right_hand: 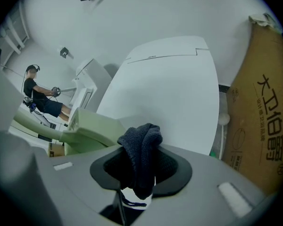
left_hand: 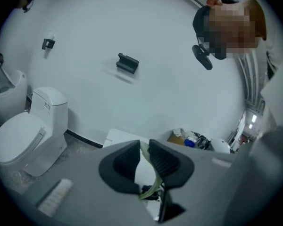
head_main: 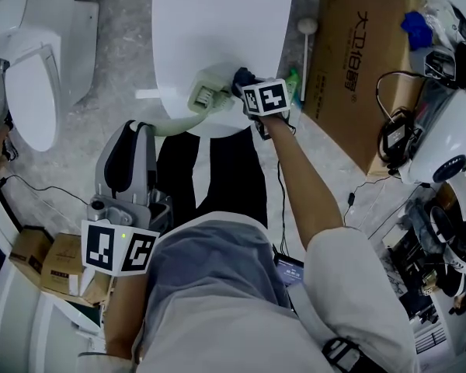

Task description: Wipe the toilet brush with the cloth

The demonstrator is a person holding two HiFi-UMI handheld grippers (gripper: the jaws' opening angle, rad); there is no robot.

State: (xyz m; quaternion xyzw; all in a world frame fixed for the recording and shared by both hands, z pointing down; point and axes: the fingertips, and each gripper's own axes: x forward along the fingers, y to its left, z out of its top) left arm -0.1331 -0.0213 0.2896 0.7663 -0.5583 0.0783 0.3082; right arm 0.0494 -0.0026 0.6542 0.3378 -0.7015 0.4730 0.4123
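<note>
head-down view over the person's own body onto a grey speckled floor (head_main: pixel 124 45). at the floor's far left edge stands a white toilet (head_main: pixel 31 68) with its lid shut. at lower left, the left gripper (head_main: pixel 140 134) points up the frame. its own view shows its two dark jaws nearly together, clamped on the thin pale green handle (left_hand: pixel 155 179) of the toilet brush. from the jaws the handle runs up and to the right to the pale green brush head (head_main: pixel 206 95), which lies over the near edge of a large white toilet lid (head_main: pixel 217 29) at top centre. just to the right of the brush head is the right gripper (head_main: pixel 247 84), held out at the end of the person's straight arm. its jaws are closed tight on a bunched dark blue cloth (right_hand: pixel 140 159). the cloth sits right beside the brush head, and actual contact cannot be confirmed. further right, a white-handled tool with a round end (head_main: pixel 305 41) stands in the gap between the lid and a large brown cardboard box (head_main: pixel 365 61) printed with dark characters. along the floor's right edge lie tangled black cables (head_main: pixel 392 130). in the right gripper view, another person (right_hand: pixel 40 100) shows small in the left background.
</note>
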